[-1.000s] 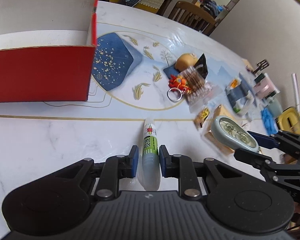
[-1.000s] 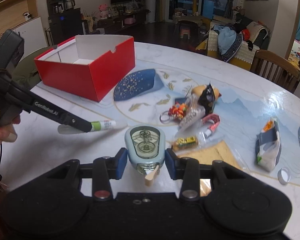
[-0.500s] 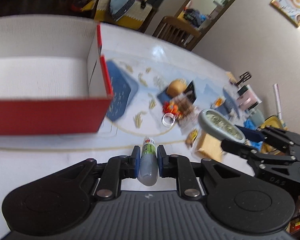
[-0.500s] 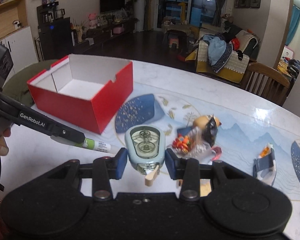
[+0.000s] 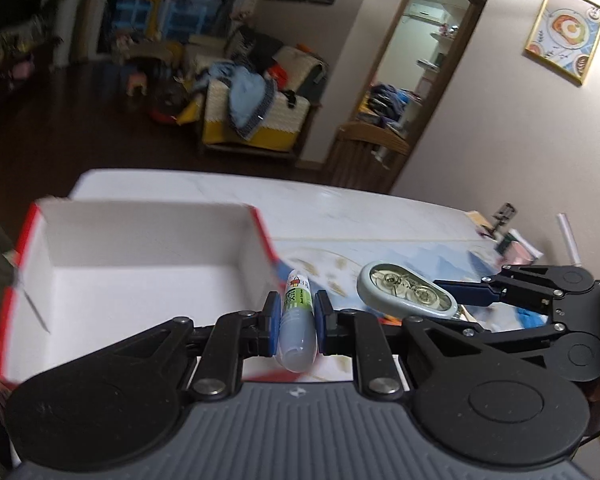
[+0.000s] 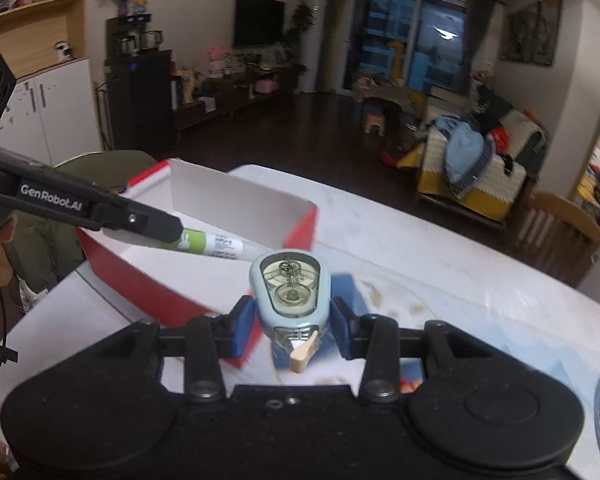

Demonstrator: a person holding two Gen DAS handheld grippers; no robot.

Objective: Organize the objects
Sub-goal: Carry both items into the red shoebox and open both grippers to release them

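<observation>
The left gripper [image 5: 295, 316] pinches a glue tube [image 5: 297, 322] between its blue pads [image 5: 273, 318], the tube's white and green label pointing toward twelve o'clock, its tip by the right wall of the red box [image 5: 140, 268], which fills the view from nine to eleven o'clock with its white inside open. At two o'clock the right gripper [image 5: 440, 300] clamps a pale blue correction tape dispenser [image 5: 406, 290] in the air above the patterned table [image 5: 340, 208]. In the right wrist view the right gripper [image 6: 290, 322] squeezes the dispenser [image 6: 290, 288] upright, with the glue tube [image 6: 212, 244] at ten o'clock held over the box [image 6: 140, 280]
</observation>
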